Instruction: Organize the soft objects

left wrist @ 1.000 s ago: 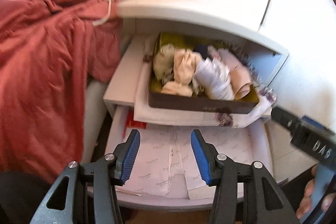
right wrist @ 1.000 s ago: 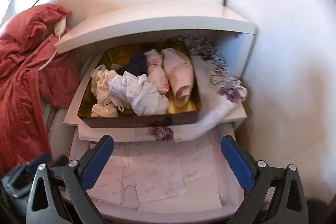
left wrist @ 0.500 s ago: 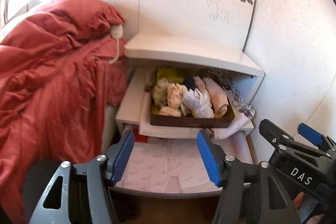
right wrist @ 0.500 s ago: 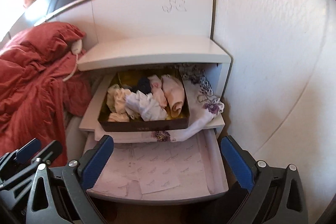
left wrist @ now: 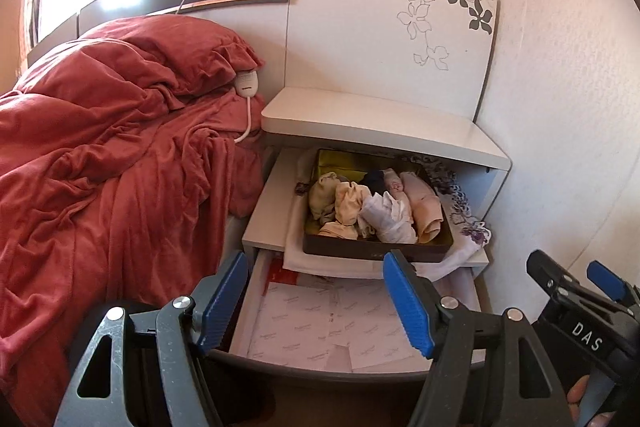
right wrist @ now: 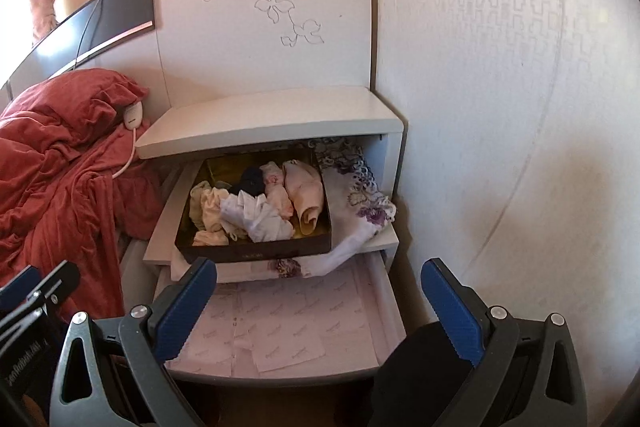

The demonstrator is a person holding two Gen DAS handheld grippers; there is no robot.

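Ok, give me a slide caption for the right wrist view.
Right gripper, open and empty, faces a dark box of rolled soft garments on a bedside shelf, above an open drawer.

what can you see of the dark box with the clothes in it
The box is a shallow, dark brown rectangular tray with a shiny gold lining, lid off. It lies flat in the open upper drawer on a white floral cloth, under the nightstand top. Rolled and bunched pale garments plus one dark piece fill it. No gripper touches it.

Red blanket [left wrist: 100, 167], dark box [right wrist: 256, 251], purple-flowered white cloth [right wrist: 360, 203].
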